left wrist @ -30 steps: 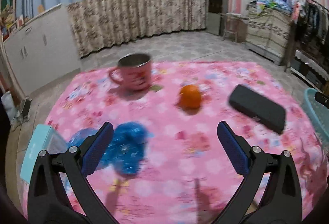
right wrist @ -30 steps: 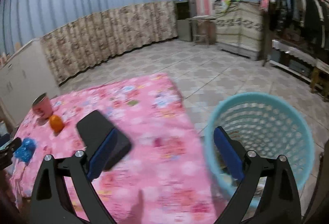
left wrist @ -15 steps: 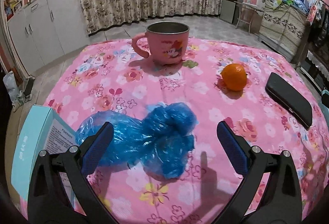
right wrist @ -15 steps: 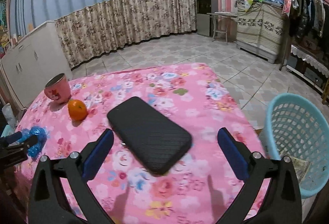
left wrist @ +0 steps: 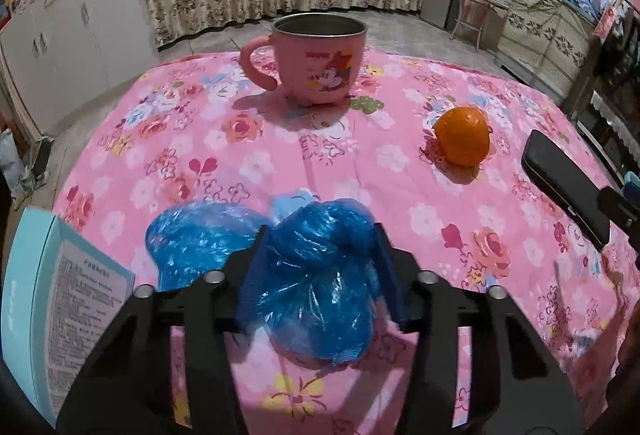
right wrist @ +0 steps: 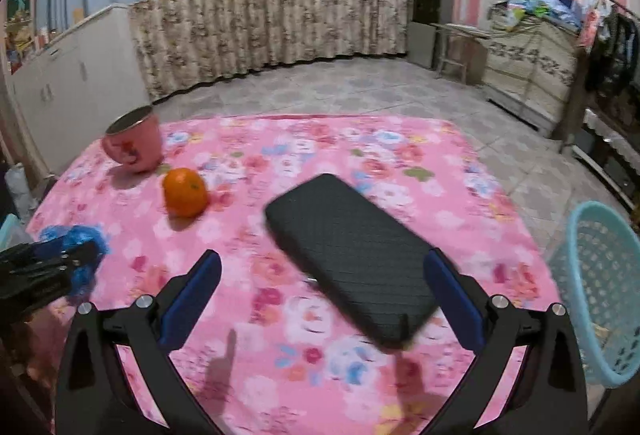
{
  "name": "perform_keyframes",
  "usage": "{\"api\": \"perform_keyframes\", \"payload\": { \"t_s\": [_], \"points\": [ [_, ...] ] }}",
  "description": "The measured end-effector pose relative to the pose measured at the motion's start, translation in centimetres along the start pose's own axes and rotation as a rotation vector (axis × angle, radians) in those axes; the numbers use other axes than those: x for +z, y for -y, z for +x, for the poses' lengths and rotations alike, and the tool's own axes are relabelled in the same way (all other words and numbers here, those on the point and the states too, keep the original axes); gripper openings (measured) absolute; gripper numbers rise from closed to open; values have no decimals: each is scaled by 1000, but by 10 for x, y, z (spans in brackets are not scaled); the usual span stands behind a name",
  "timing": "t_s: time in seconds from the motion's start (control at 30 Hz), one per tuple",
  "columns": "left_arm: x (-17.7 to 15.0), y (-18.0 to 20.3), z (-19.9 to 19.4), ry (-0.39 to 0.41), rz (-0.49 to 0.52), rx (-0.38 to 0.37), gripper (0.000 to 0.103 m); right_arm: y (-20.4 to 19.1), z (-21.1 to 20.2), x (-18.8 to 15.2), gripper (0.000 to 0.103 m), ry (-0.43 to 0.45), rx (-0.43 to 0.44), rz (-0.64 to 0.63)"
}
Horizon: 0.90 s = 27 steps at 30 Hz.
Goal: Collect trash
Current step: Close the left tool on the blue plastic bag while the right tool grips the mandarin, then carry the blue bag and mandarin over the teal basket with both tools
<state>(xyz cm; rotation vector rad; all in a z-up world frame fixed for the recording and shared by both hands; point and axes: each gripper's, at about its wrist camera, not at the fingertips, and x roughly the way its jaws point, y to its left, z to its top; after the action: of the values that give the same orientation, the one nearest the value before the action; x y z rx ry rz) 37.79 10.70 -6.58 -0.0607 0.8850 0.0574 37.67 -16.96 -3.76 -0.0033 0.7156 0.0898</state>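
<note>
Pink floral tablecloth (left wrist: pixel 248 163) | crumpled blue plastic bag (left wrist: pixel 316 275) lying glossy, knotted | left gripper (left wrist: pixel 320 267) closing, pads pressing bag | right gripper (right wrist: pixel 320 299) gaping wide, holding nothing

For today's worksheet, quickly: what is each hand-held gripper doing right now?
Left hand-held gripper: closing on the blue plastic bag, pads touching it.
Right hand-held gripper: open, empty.

Each gripper, the left gripper (left wrist: pixel 320 263) and the right gripper (right wrist: pixel 322 299), is a black forked frame with open cut-outs in its arms. Both carry long blue pads (right wrist: pixel 192 299) on the inner faces of the fingers. Round silver screw heads (left wrist: pixel 426 277) sit at the finger joints.
</note>
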Motion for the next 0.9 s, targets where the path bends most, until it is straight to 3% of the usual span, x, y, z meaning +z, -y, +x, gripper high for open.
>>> {"api": "perform_keyframes", "payload": {
  "t_s": [0.07, 0.17, 0.27, 0.4, 0.57, 0.63, 0.7, 0.77, 0.9],
  "points": [
    [6, -3, -2, 10, -3, -1, 38, -13, 7, 5, 99, -2, 23, -23],
    [18, -10, -17, 75, -17, 4, 37, -34, 18, 14, 99, -4, 47, -65],
    [29, -20, -40, 169, -51, 6, 37, -56, 33, 27, 99, -9, 62, -93],
    [38, -29, -69, 292, -70, 63, 37, -80, 55, 37, 99, -37, 126, -109],
    [44, -41, -79, 326, -80, 85, 37, -107, 84, 40, 96, -100, 122, -170],
    [45, -47, -78, 320, -93, 90, 37, -112, 93, 41, 87, -127, 130, -179],
    [45, -54, -77, 315, -109, 85, 37, -114, 100, 40, 58, -154, 142, -179],
    [47, -59, -78, 317, -127, 77, 37, -113, 105, 39, 44, -186, 189, -158],
    [48, -61, -78, 319, -144, 65, 37, -107, 92, 42, 39, -141, 203, -148]
  ]
}}
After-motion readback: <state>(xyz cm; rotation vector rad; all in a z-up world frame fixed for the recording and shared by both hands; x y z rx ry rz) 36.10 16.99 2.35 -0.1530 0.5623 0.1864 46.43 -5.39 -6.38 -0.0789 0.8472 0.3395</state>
